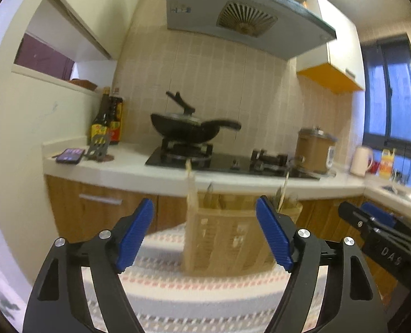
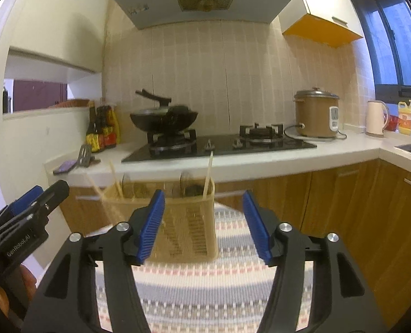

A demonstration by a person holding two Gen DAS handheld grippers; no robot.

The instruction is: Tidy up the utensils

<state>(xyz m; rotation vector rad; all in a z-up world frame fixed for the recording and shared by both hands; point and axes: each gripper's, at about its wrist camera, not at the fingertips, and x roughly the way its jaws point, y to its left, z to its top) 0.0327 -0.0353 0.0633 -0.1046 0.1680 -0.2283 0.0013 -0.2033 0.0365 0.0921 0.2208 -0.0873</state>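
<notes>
Left tongs point(image 1: 204, 233): black frame arms with silver rivets, ribbed blue pads, jaws standing wide, nothing between the pads. Right tongs point(image 2: 202, 226): same make, black with ribbed blue pads, jaws moderately wide, likewise holding nothing.

Utensil basket point(image 1: 227, 238): rectangular, pale tan, walls of slotted lattice, standing upright on the striped cloth point(image 1: 205, 291). In the left wrist view it sits beyond the left tongs, framed in the gap between the pads and leaning toward the right pad, not touched. In the right wrist view it lies ahead and to the left, partly behind the left pad, apart from it.

Contents: slim pale chopsticks point(image 2: 207, 174) rising above the rim at both ends; darker utensil handles between them, blurred and not identifiable.

Cloth: woven, banded in grey, white and pink, covering the table under the basket.

Background: white kitchen counter point(image 2: 261, 163) over wood-grain cabinets; black glass hob point(image 2: 219, 145); black wok point(image 2: 164, 119) with lid; brown cylindrical rice cooker point(image 2: 316, 113); dark sauce bottles point(image 2: 101, 131); cream kettle point(image 2: 376, 120); beige tiled wall.
</notes>
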